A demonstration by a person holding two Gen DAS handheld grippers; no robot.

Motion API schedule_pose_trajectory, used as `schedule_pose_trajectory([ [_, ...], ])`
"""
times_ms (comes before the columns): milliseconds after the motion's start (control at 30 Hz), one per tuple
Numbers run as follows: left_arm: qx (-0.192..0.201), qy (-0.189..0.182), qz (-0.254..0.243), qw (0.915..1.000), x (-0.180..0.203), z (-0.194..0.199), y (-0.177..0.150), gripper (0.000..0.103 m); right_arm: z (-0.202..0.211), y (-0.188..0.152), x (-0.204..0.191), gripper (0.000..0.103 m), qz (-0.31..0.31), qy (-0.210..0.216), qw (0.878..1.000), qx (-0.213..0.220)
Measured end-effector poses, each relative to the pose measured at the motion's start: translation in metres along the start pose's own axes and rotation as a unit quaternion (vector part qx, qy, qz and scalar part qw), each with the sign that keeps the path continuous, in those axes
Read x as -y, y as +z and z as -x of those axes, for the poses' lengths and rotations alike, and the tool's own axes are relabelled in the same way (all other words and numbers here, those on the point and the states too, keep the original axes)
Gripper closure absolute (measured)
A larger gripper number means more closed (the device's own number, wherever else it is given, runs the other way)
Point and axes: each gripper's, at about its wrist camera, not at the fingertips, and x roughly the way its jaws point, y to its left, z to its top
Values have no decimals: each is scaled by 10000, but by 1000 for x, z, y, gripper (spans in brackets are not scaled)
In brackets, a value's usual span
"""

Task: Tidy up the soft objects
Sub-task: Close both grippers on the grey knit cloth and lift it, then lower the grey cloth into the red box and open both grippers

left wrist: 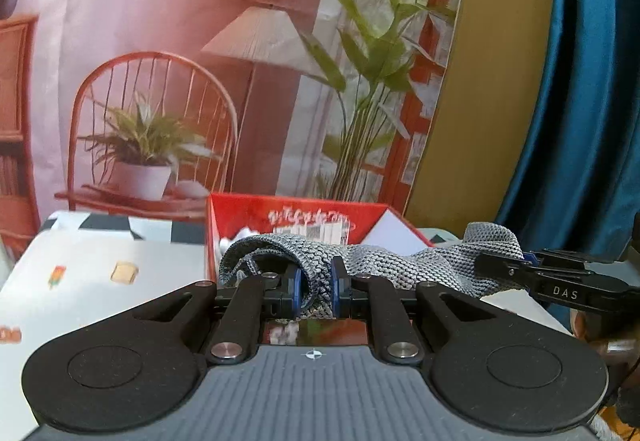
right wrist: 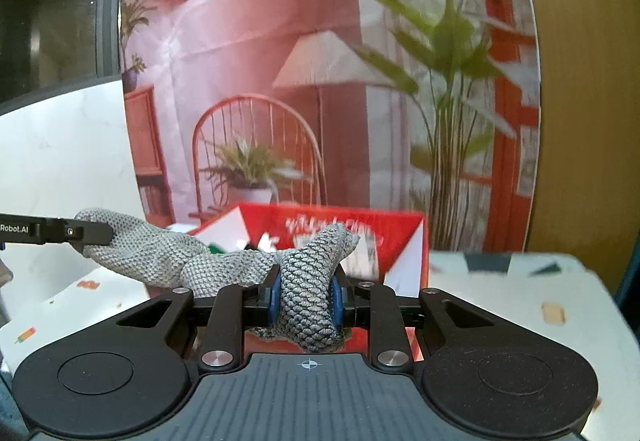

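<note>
Nearest the left wrist camera, the left gripper [left wrist: 316, 291] was seen closed, its blue pads [left wrist: 297, 287] pressed on one end of a grey knitted cloth [left wrist: 400, 261]. From that grip the cloth was stretched to the right, where the right gripper [left wrist: 520, 265] was clamped on its other end. In the right wrist view, the right gripper [right wrist: 306, 297] was likewise closed, with a bunched fold of the grey knitted cloth [right wrist: 308, 281] pinched between its pads [right wrist: 275, 295]; the remaining length ran left to the left gripper [right wrist: 92, 235]. The cloth was held clear of the surface, suspended between both grippers, just in front of a red box [left wrist: 296, 211]. The red box [right wrist: 400, 229] was placed open on a white table [left wrist: 100, 281] printed with small coloured motifs, and some white contents were visible inside it. Behind the table, a printed backdrop [left wrist: 200, 41] showing a chair, a lamp and plants was hung.
</note>
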Motion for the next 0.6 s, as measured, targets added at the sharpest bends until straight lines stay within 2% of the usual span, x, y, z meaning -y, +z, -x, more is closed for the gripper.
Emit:
schedule_pose_trajectory([
  [233, -412, 30, -232, 9989, 7, -45, 22, 88, -32, 21, 3, 81, 432, -303, 9986, -68],
  [433, -919, 62, -554, 9942, 12, -87, 16, 88, -68, 17, 10, 81, 413, -379, 9975, -428],
  [600, -1245, 48, -409, 9914, 3, -110, 11, 88, -87, 9, 9, 81, 513, -400, 9954, -700],
])
